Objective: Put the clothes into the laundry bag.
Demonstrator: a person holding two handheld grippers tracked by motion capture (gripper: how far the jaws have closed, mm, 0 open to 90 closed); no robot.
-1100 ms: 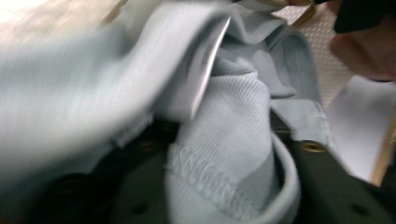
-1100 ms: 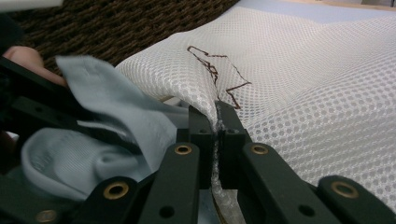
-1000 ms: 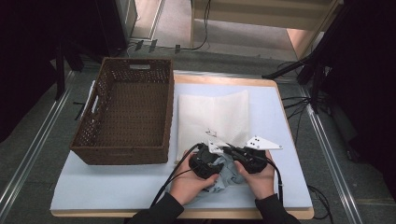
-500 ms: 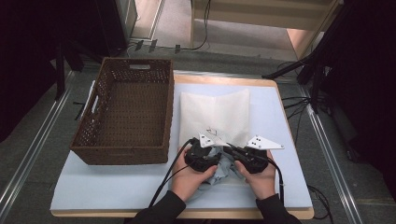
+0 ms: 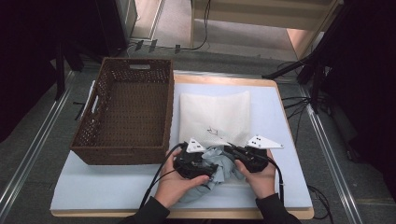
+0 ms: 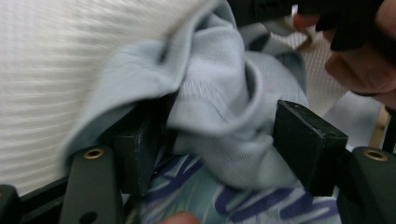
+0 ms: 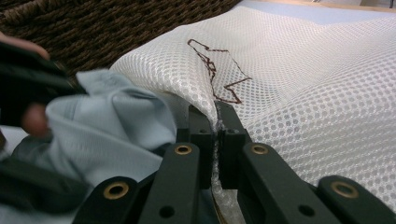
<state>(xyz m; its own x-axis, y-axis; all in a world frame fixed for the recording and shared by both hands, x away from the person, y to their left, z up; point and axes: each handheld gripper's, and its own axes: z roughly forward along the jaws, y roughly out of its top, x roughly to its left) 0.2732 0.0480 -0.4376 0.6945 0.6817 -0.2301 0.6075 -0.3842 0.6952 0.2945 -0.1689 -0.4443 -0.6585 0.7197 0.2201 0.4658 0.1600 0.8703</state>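
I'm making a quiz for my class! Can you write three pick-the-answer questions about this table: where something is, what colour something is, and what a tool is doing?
1. Where is the brown basket?
A) left of the white mesh bag
B) on top of the bag
C) on the floor

2. What colour is the bunched cloth?
A) red
B) light blue
C) black

3. What is the right tool doing?
A) hanging open
B) pinching the bag's edge
C) lying in the basket

Answers: 1 A, the high view shows them side by side. 2 B, pale blue in every view. 3 B, its jaws are closed on mesh.
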